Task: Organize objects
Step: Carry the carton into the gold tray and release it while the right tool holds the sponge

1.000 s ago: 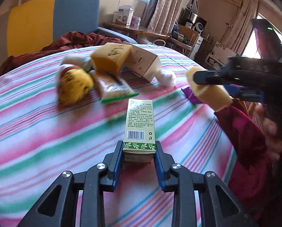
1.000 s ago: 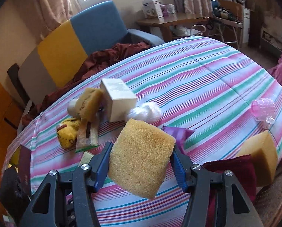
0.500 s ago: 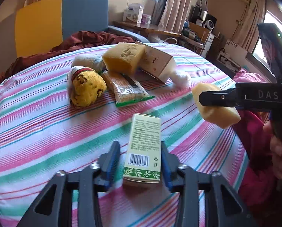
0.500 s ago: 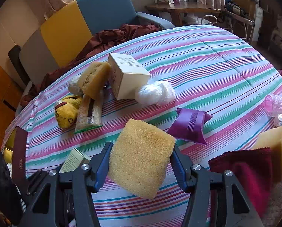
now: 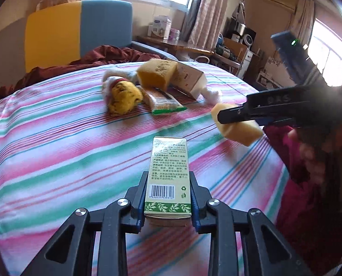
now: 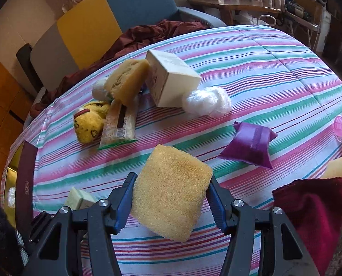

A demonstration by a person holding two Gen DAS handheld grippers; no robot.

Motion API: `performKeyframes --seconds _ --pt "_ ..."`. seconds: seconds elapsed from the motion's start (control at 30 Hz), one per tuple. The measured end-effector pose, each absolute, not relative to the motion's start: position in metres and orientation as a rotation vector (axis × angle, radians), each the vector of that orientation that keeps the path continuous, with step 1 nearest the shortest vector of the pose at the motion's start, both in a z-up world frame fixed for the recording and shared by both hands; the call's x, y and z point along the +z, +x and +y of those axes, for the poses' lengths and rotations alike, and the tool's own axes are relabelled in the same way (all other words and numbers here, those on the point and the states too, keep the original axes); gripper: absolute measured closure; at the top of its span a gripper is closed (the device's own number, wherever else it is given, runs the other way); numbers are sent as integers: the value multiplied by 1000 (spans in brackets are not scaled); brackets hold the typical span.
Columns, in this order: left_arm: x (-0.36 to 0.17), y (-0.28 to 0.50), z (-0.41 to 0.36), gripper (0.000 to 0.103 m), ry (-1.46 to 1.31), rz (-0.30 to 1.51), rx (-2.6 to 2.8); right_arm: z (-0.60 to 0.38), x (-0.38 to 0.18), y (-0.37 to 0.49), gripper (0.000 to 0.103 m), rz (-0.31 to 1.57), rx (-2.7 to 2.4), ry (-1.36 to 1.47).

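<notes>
**Two full grippers near a crowded pile**

In my left hand-held gripper (image 5: 168, 203) I have the green box (image 5: 168, 174), clamped only at its near end, with the long part sticking forward over the striped cloth (image 5: 56, 151). I judge this the weaker hold: the pads press a short part of smooth cardboard, so the box can swing down or slip out if I turn the wrist fast or bump its far end on the cloth.

Further ahead is the pile: the yellow plush toy (image 6: 89, 123), the snack packet (image 6: 119, 125), a sponge (image 6: 127, 81) leaning against the white box (image 6: 171, 78), and the white plastic bundle (image 6: 206, 102) touching that box. The leaning sponge looks unstable; a push on the box can make it fall.

My right hand-held gripper (image 6: 171, 195) is closed on the yellow sponge (image 6: 171, 191), held above the cloth. It is soft, so it gives under the pads, and I think it can twist or spring out when released.

The purple pouch (image 6: 250, 145) lies alone to the right. The two grippers are near each other, so they can collide if both go to the pile together.
</notes>
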State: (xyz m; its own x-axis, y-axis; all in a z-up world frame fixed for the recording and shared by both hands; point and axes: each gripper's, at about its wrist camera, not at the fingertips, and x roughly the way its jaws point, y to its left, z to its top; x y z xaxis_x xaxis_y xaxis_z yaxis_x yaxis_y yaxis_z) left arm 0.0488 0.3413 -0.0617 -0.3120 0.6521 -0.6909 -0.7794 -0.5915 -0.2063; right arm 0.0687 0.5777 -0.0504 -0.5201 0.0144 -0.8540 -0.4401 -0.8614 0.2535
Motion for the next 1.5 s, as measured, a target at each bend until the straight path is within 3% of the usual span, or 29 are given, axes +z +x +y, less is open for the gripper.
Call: performKeyframes --seconds 0.5,0.93,1.3,1.5 --pt "-7 35 203 73 -854 21 2236 568 -54 66 43 583 2443 -1418" --pt "-19 -9 86 73 -1022 -176 2439 567 -49 68 43 555 2451 -1381" --pt "-31 -28 34 73 -1198 -133 2513 540 -15 70 43 376 2625 -1172" --pt "-40 -38 7 73 -1315 -110 2517 493 1 64 43 262 2728 -1217"
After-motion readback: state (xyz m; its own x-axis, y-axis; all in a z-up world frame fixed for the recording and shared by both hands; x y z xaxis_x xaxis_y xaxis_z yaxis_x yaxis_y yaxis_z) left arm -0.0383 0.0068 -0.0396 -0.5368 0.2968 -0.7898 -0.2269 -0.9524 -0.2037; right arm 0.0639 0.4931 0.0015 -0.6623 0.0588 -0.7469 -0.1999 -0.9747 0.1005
